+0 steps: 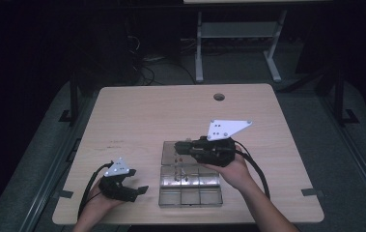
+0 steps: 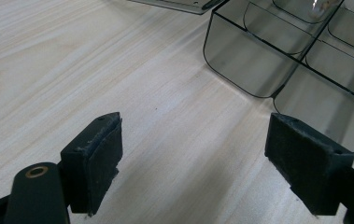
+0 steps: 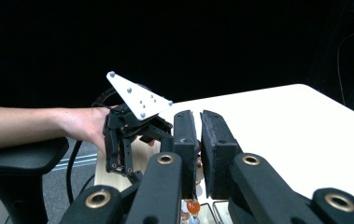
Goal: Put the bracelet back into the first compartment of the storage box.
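Two jaws of your right gripper [image 3: 199, 154] sit nearly closed; lower them straight into the clear plastic box [image 1: 190, 193], left gripper [image 2: 198, 163] open.

Clear smoky plastic organizer box [image 1: 190, 186] lies flat on the light wood table, near the person's edge, right of centre. Lid is swung open and lies flat on the far side, joined to the tray. Tray is split by thin walls into a grid of small compartments with rounded corners; near row looks bare. Small items sit in the middle row, too small to identify; the right gripper view shows something small and orange [image 3: 192, 206] in one cell. Box's near-left corner [image 2: 240, 60] sits square on the wood.
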The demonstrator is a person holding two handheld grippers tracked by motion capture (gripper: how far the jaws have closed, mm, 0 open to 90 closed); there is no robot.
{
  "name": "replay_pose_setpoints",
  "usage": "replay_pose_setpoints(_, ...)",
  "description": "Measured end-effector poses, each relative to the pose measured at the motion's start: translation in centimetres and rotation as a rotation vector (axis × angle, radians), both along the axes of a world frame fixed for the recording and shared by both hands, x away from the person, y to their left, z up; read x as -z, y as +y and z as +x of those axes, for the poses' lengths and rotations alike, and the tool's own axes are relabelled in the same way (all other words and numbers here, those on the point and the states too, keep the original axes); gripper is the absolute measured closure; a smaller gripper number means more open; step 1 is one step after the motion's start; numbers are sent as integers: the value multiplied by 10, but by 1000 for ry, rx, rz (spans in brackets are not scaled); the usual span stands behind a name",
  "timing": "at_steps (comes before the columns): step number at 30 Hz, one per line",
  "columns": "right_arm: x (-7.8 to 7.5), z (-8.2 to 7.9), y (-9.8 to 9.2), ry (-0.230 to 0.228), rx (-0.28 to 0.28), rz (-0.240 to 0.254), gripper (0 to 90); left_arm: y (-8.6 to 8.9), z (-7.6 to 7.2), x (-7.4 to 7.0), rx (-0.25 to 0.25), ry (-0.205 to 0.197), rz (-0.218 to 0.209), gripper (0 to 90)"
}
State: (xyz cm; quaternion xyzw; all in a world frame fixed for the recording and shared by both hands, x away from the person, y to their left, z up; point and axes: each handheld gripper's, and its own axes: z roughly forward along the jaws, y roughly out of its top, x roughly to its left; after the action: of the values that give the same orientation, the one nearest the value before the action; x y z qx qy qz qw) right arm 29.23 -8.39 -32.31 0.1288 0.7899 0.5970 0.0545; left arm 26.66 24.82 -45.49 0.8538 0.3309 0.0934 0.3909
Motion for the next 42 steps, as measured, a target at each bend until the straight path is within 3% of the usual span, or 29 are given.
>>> replay_pose_setpoints(9,13,1,13,17,-20,-4,848,-1,0,1,6,6,6,185)
replay_pose_setpoints(21,35,5,25,56,-36,-46,848,-2,1,2,12,8,10,185)
replay_pose_setpoints(42,75,14,33,142,0,-140,845,-2,1,3,9,15,6,186)
